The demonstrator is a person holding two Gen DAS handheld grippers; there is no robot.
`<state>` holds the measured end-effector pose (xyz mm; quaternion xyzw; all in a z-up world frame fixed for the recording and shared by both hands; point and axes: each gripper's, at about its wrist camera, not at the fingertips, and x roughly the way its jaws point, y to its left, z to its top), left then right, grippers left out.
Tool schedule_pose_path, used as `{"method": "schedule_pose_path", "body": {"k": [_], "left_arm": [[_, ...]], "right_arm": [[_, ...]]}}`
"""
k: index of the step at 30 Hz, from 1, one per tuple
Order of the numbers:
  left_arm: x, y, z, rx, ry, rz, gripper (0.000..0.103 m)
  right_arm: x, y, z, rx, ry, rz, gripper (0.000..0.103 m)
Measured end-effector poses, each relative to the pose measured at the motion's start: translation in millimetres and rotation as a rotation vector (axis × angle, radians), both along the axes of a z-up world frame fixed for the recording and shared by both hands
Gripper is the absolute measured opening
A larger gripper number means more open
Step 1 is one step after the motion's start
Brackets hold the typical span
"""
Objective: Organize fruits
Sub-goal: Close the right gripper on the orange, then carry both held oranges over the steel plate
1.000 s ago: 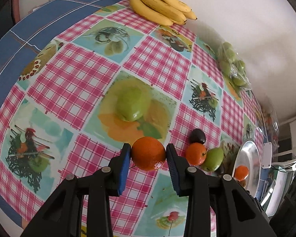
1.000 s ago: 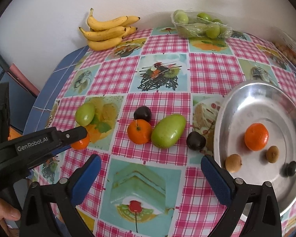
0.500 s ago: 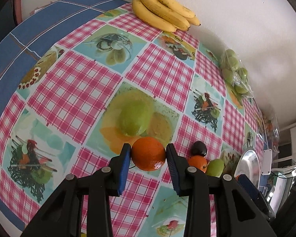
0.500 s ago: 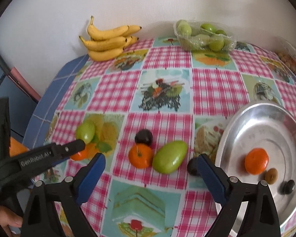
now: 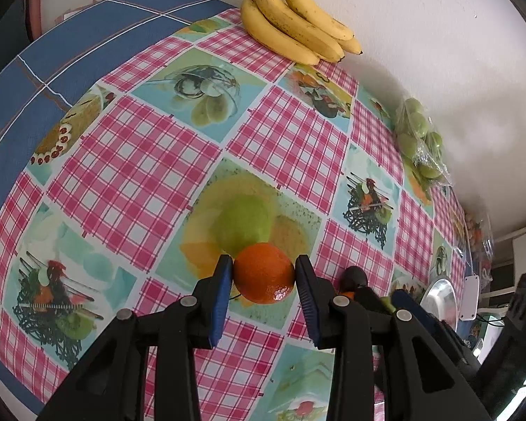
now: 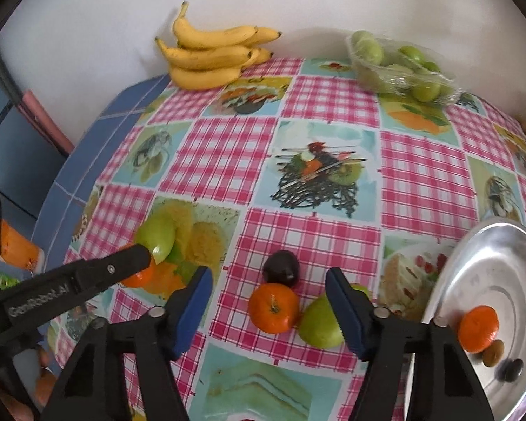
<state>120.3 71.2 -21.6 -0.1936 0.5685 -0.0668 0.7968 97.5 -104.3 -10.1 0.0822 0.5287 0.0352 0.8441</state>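
Note:
My left gripper (image 5: 264, 277) is shut on an orange (image 5: 263, 279) held just above the chequered tablecloth, in front of a green fruit (image 5: 243, 224). In the right wrist view that same gripper (image 6: 136, 263) reaches in from the left. My right gripper (image 6: 268, 298) hangs over a second orange (image 6: 273, 307), its jaws closing. That orange lies between the blue pads, with a gap on both sides. A dark plum (image 6: 281, 268) lies just behind it and a green mango (image 6: 319, 322) touches its right side, partly behind the right finger.
A silver plate (image 6: 501, 252) at the right holds an orange (image 6: 478, 328) and small brown and dark fruits. Bananas (image 6: 210, 52) and a wrapped tray of green fruits (image 6: 399, 66) lie along the back wall. The table's edge drops off at the left.
My right gripper has moved left, over the orange on the cloth, and its jaws have narrowed. The left gripper still holds its orange in about the same place.

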Motion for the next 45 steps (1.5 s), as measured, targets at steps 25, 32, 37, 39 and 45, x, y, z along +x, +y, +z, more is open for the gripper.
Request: {"method": "schedule_pose_path", "body": {"k": [25, 32, 37, 39, 45], "left_arm": [[1.5, -1.2, -2.8, -0.007, 0.005, -0.008, 0.038], [0.1, -1.4, 3.7, 0.001, -0.012, -0.013, 0.038], [-2.6, -1.7, 14.0, 0.007, -0.043, -0.021, 0.038], [-3.4, -2.2, 17.0, 0.014, -0.053, -0.024, 0.038], [-4.6, -4.3, 18.8, 0.04, -0.059, -0.032, 0.038]], "right_arm": [[6.3, 19.0, -23.9, -0.154, 0.081, 0.068, 0.039], [-1.9, 16.2, 8.9, -0.095, 0.002, 0.051, 0.039], [-11.1, 14.9, 25.7, -0.055, -0.035, 0.038, 0.039], [-14.2, 14.3, 26.2, -0.047, -0.031, 0.034, 0.039], [-23.6, 3.8, 27.3, -0.004, -0.017, -0.004, 0.039]]}}
